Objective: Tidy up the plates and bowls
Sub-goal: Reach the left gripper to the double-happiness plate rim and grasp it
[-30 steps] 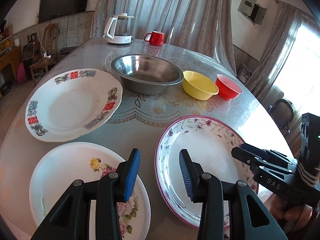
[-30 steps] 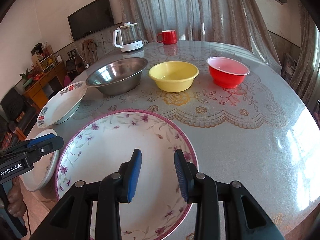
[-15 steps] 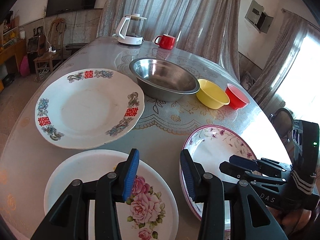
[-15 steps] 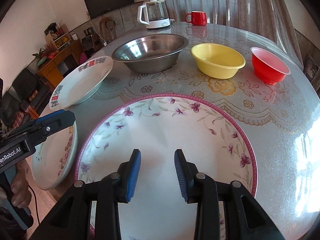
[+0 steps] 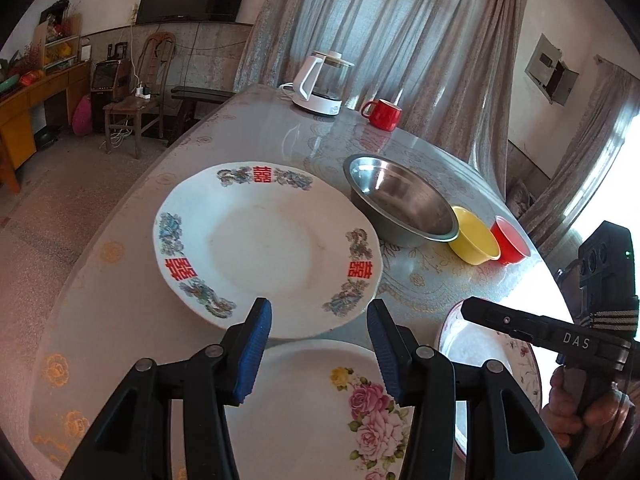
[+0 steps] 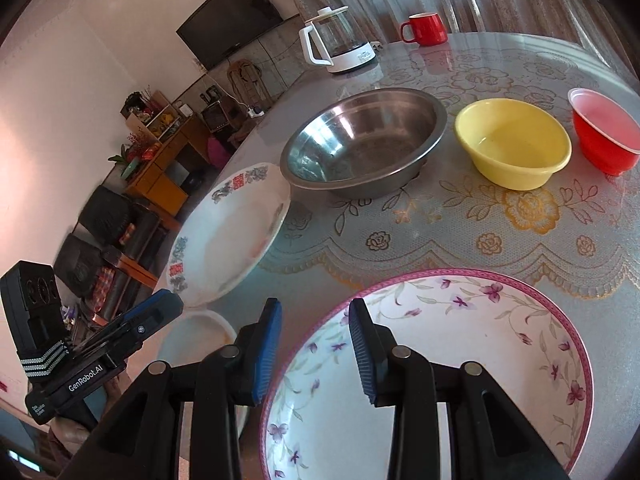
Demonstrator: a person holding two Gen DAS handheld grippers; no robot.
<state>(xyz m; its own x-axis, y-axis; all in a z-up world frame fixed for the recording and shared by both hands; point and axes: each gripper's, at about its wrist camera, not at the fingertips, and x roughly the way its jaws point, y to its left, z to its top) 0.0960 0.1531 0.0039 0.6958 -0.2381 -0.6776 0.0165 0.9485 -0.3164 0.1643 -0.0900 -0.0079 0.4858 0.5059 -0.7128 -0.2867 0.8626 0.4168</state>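
Note:
My left gripper [image 5: 318, 344] is open and empty above the near rim of a white plate with red characters [image 5: 264, 248], over a rose-patterned plate [image 5: 320, 412]. My right gripper [image 6: 314, 350] is open and empty, its jaws on either side of the left rim of a pink-rimmed floral plate [image 6: 460, 360]. A steel bowl [image 6: 364, 140], a yellow bowl [image 6: 514, 142] and a red bowl [image 6: 604, 136] stand in a row further back. The red-character plate [image 6: 228, 236] and the rose plate [image 6: 196, 336] also show in the right wrist view.
A white kettle [image 5: 322, 84] and a red mug [image 5: 382, 114] stand at the table's far side. The round table [image 6: 500, 220] has a lace-patterned cover. Chairs and furniture stand on the floor to the left [image 5: 132, 100].
My left gripper has swung left, from the pink-rimmed plate to over the rose plate and the red-character plate. My right gripper has shifted left to the pink-rimmed plate's left rim.

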